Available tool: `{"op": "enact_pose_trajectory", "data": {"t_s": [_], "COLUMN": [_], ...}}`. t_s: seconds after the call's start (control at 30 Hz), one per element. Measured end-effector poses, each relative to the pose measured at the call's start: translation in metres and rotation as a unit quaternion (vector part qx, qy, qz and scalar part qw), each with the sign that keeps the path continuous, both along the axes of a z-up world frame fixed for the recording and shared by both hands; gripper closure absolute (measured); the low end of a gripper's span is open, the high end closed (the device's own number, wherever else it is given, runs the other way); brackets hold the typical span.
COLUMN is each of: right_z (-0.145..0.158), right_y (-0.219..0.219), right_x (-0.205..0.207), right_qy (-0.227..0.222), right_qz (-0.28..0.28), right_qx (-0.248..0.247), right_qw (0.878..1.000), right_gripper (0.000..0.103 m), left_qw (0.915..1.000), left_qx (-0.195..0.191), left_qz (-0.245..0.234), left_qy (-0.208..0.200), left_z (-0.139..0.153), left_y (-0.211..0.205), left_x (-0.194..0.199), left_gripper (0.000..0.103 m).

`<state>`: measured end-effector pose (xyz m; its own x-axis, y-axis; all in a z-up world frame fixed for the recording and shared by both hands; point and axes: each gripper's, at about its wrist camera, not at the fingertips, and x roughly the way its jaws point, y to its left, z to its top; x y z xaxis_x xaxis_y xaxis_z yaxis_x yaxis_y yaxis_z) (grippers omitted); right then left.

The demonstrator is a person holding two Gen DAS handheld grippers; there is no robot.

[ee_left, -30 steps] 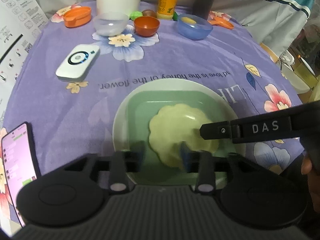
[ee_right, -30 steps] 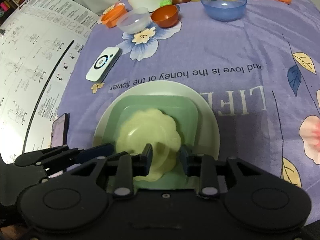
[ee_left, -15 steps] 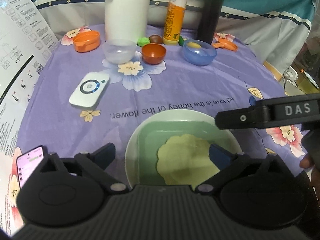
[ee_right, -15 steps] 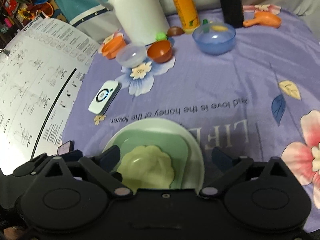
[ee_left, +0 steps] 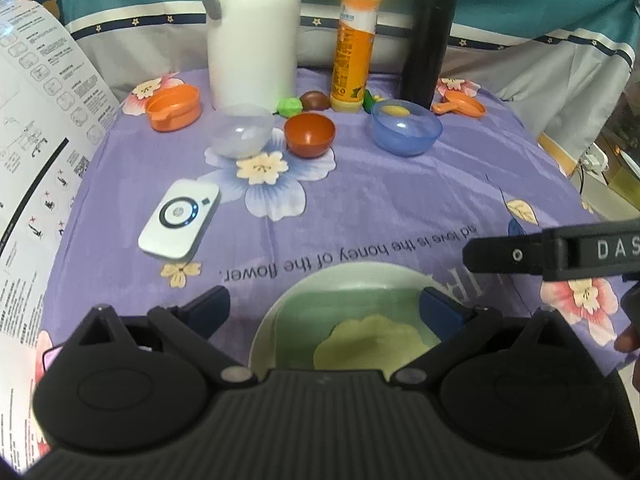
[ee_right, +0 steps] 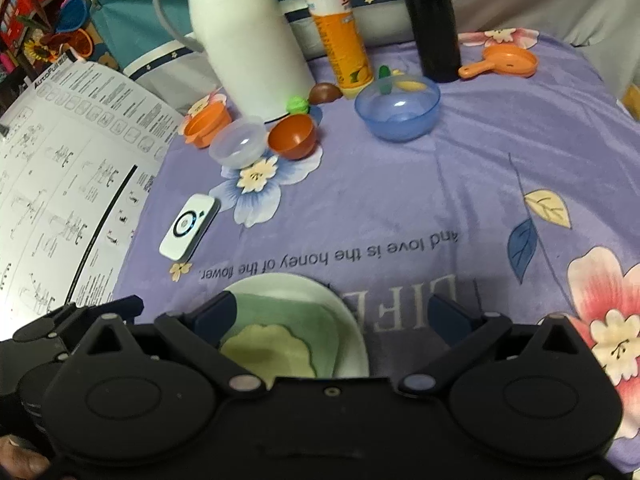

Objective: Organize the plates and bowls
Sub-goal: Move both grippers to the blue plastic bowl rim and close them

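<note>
Three plates lie stacked near the table's front: a white round plate, a green square plate on it, and a pale yellow scalloped plate on top. My left gripper hangs above the stack, open, nothing between its fingers. The right gripper is also open and empty, with the stack under its left finger. Further back stand a clear bowl, a brown-orange bowl and a blue bowl holding a small yellow piece.
Along the back stand a white jug, an orange bottle and a black flask. An orange cup and an orange toy pan flank the bowls. A white device lies left of centre, beside a printed sheet.
Both grippers' jaws have spread from narrow to wide at the yellow plate's near edge. Both have drawn back and upward. The yellow plate stays on the stack.
</note>
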<state>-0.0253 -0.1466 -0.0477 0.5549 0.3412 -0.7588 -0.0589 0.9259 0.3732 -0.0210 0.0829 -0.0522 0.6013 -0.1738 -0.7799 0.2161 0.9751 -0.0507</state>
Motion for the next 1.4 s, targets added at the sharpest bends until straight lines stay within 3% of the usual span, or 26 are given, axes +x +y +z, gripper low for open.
{"op": "enact_pose_trajectory", "data": {"t_s": [0.27, 0.57, 0.9, 1.23, 1.4], "right_z": [-0.001, -0.01, -0.017, -0.017, -0.022], "right_y": [-0.019, -0.048, -0.087, -0.097, -0.104], "right_x": [0.013, 0.035, 0.077, 0.151, 0.183], "right_qy": [0.0, 0.013, 0.004, -0.012, -0.011], "right_qz": [-0.019, -0.059, -0.116, -0.122, -0.127], "right_qx": [-0.008, -0.012, -0.008, 0.008, 0.012], "right_qw": [1.0, 0.998, 0.993, 0.992, 0.992], "right_gripper": [0.0, 0.0, 0.0, 0.0, 0.011], "left_qw": [0.9999, 0.9986, 0.9996, 0.9995, 0.9992], "left_qx": [-0.006, -0.043, -0.014, 0.008, 0.024], "left_qz": [0.011, 0.029, 0.023, 0.002, -0.018], "left_qy": [0.003, 0.01, -0.002, -0.031, -0.027], "left_z": [-0.001, -0.01, -0.014, -0.002, -0.012], "left_y": [-0.011, -0.029, -0.047, -0.083, -0.108], "left_x": [0.021, 0.046, 0.098, 0.175, 0.206], "left_gripper": [0.0, 0.0, 0.0, 0.0, 0.006]}}
